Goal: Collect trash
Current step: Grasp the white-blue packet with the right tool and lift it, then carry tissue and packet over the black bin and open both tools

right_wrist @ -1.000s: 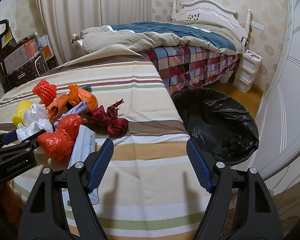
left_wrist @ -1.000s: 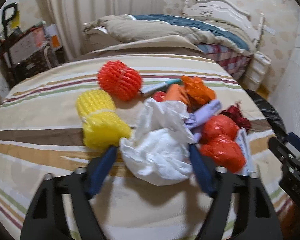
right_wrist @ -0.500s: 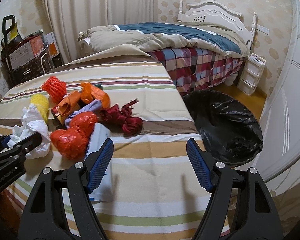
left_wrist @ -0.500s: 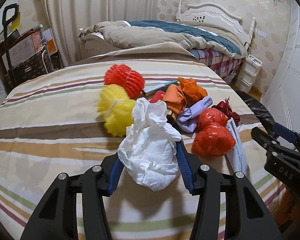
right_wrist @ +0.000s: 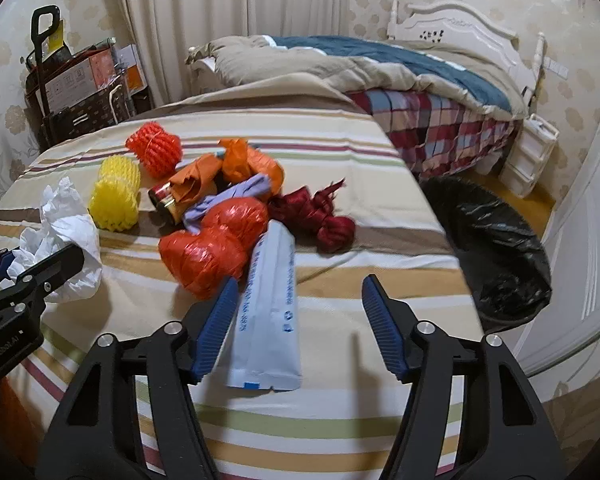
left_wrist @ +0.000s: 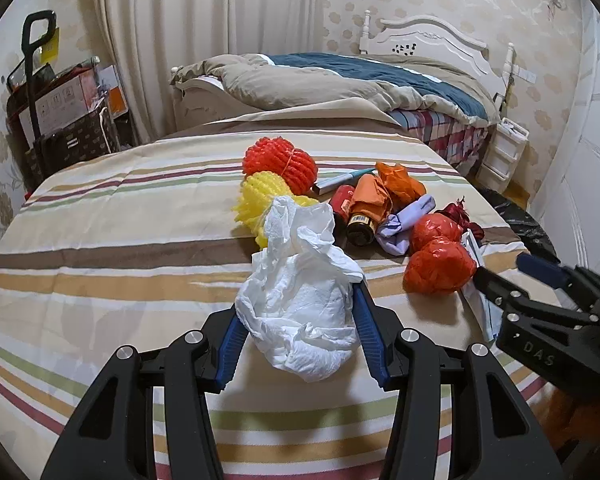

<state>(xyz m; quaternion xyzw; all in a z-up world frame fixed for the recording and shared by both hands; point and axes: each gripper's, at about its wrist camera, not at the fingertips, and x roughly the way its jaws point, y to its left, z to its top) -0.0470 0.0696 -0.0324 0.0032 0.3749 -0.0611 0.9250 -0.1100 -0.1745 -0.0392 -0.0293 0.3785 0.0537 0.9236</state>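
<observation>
My left gripper (left_wrist: 299, 300) is shut on a crumpled white paper wad (left_wrist: 300, 312), held just above the striped bedcover (left_wrist: 100, 248). My right gripper (right_wrist: 300, 280) hangs over a pale blue packet (right_wrist: 272, 312) lying flat on the cover. Its jaws are closing with the packet between them, close to the left pad and apart from the right one. Behind the packet lie an orange-red plastic bag (right_wrist: 212, 244), a dark red ribbon bundle (right_wrist: 320, 216), a yellow foam net (right_wrist: 114, 196) and an orange-red foam net (right_wrist: 154, 150).
A bin lined with a black bag (right_wrist: 496, 248) stands on the floor off the bed's right edge. A second bed with a plaid sheet (right_wrist: 440, 128) is behind it, white drawers (right_wrist: 532, 152) beside it, and a cart with boxes (right_wrist: 80, 92) at far left.
The left jaws closed on the white wad and drew it back off the pile. The right gripper moved left until the blue packet lay between its jaws, which have narrowed.
</observation>
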